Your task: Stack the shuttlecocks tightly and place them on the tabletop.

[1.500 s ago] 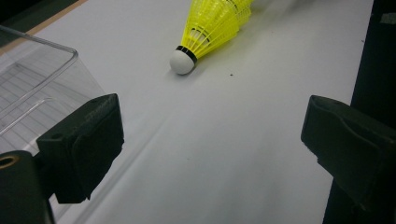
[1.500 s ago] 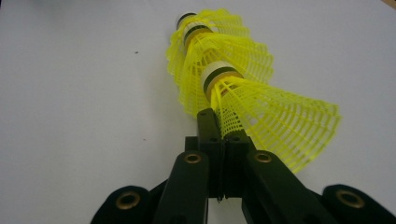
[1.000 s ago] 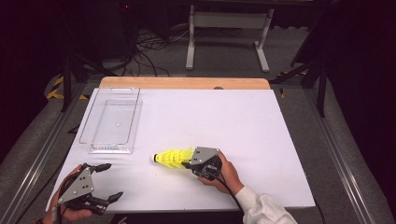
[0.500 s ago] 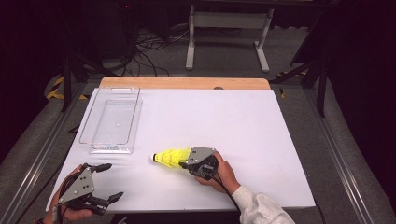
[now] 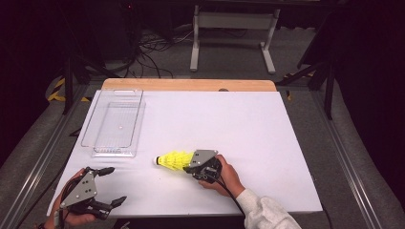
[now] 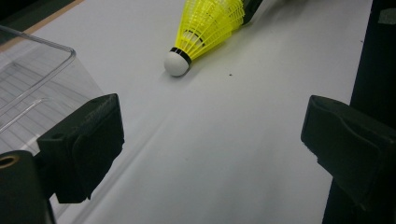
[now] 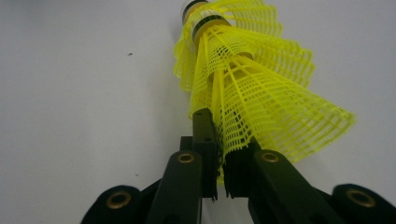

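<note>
- The yellow plastic-mesh shuttlecock (image 5: 174,160) with a white rounded cork tip lies on its side on the white table top (image 5: 248,129), just below the centre of the high view.
- Its long axis runs nearly level across that frame: the white tip points to the frame's left, the flared skirt opens to the right.
- In the right gripper view the shuttlecock (image 7: 247,88) stretches up the frame, tip at the top edge, skirt spreading toward the bottom; two black-banded tips appear there, one behind the other, so it may be a nested pair.
- The right gripper (image 5: 195,166), held in a hand with a pale sleeve, meets the skirt's open end from the right of the high view.
- Its black jaws have just been easing apart, yet stand almost together, with a slice of the skirt's mesh rim (image 7: 222,154) pinched between the pads.
- The left gripper (image 5: 111,186) rests at the lower left of the high view, well apart from the shuttlecock, jaws spread wide and empty.
- From the left gripper view the shuttlecock (image 6: 205,32) lies at the top centre, tip slanting down-left.
- A clear rectangular plastic tray (image 5: 114,123) sits at the upper left of the table, apart from the shuttlecock.
</note>
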The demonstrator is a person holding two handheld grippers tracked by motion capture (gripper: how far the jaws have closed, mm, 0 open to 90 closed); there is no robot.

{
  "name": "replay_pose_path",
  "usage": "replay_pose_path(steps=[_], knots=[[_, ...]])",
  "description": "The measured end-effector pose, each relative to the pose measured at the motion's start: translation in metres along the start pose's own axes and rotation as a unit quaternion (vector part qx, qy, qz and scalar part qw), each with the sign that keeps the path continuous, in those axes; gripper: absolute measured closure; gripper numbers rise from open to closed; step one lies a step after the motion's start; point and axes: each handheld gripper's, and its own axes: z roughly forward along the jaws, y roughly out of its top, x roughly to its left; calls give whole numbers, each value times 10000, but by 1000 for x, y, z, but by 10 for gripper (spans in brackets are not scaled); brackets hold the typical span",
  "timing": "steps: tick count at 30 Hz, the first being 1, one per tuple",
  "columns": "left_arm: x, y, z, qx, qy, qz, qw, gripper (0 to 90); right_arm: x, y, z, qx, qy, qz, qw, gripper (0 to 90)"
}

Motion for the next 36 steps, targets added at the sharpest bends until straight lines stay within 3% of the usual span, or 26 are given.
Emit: replay_pose_path(steps=[13, 36], knots=[[0, 0, 0, 1, -1, 18, 10000, 69, 0, -1, 1, 14, -32, 62, 10000, 784], [0, 0, -1, 17, 10, 39, 10000, 69, -2, 1, -19, -177, -119, 43, 9998, 708]])
